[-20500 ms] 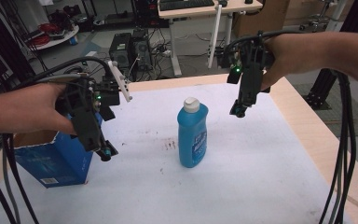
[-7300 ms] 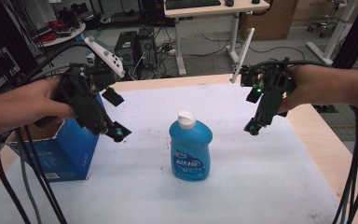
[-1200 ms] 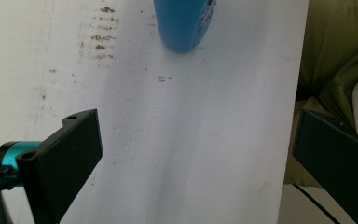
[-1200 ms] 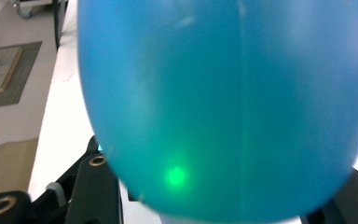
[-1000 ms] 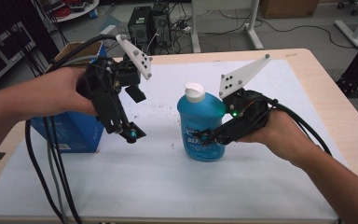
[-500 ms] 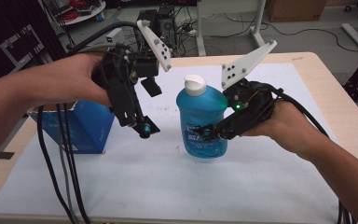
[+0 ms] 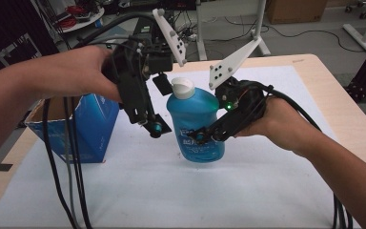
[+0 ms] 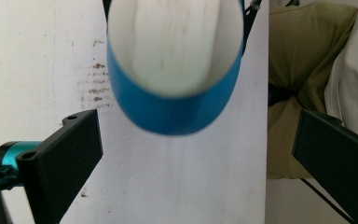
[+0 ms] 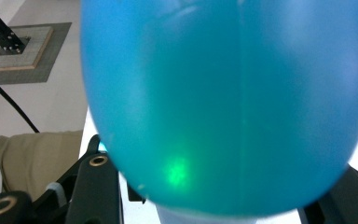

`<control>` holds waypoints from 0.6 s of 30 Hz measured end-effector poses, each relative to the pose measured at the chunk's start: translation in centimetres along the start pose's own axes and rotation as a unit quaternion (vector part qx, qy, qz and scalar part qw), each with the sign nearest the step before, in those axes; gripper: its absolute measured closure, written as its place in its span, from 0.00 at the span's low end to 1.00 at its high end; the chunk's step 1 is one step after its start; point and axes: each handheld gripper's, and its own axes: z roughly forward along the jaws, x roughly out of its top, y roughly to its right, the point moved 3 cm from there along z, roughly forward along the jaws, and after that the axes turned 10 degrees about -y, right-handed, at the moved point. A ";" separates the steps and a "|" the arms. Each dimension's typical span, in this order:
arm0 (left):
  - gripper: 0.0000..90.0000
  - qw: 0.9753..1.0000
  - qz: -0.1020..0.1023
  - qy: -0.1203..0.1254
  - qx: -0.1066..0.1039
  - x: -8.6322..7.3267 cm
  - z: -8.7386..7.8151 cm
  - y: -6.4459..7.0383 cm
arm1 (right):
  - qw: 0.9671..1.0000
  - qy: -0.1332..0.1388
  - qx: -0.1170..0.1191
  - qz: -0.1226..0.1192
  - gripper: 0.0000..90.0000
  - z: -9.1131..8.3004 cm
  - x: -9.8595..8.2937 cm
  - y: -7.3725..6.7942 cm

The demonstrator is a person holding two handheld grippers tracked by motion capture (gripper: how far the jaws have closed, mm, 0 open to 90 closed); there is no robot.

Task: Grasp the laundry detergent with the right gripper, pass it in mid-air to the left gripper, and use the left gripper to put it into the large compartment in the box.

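1. As seen in the high view, the bottle [image 7: 196,125] stands upright on the white mat [image 7: 248,191], right of the box [image 7: 83,129]; the right gripper [image 7: 204,137] pinches its body, and the left gripper [image 7: 152,126] hangs just left of it.
2. Left gripper view: jaws spread wide, the bottle's white cap [image 8: 175,44] beyond and between them, untouched.
3. Right gripper view: both jaws flank the bottle [image 9: 228,102], pressed against it.

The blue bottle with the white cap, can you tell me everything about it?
The see-through blue plastic bottle holds blue liquid and has a white cap, shut, plus a label on its front. It stands upright on the white table cover. The right claw grips its lower body; the left claw hangs open beside it.
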 end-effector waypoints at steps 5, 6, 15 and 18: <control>0.02 1.000 0.007 -0.007 -0.001 1.0 -0.1 0.1 | 1.000 -0.002 0.008 -0.001 0.51 0.3 0.7 -0.1; 0.02 1.000 0.008 -0.008 -0.001 1.1 -0.1 0.1 | 1.000 -0.002 0.010 -0.002 0.51 0.3 0.8 -0.2; 0.03 1.000 0.010 -0.013 0.002 1.6 0.0 -0.1 | 1.000 -0.008 0.024 -0.004 0.50 0.6 1.4 -0.5; 0.06 1.000 0.014 -0.023 0.001 1.6 0.0 -0.1 | 1.000 -0.009 0.027 -0.005 0.50 0.6 1.6 -0.6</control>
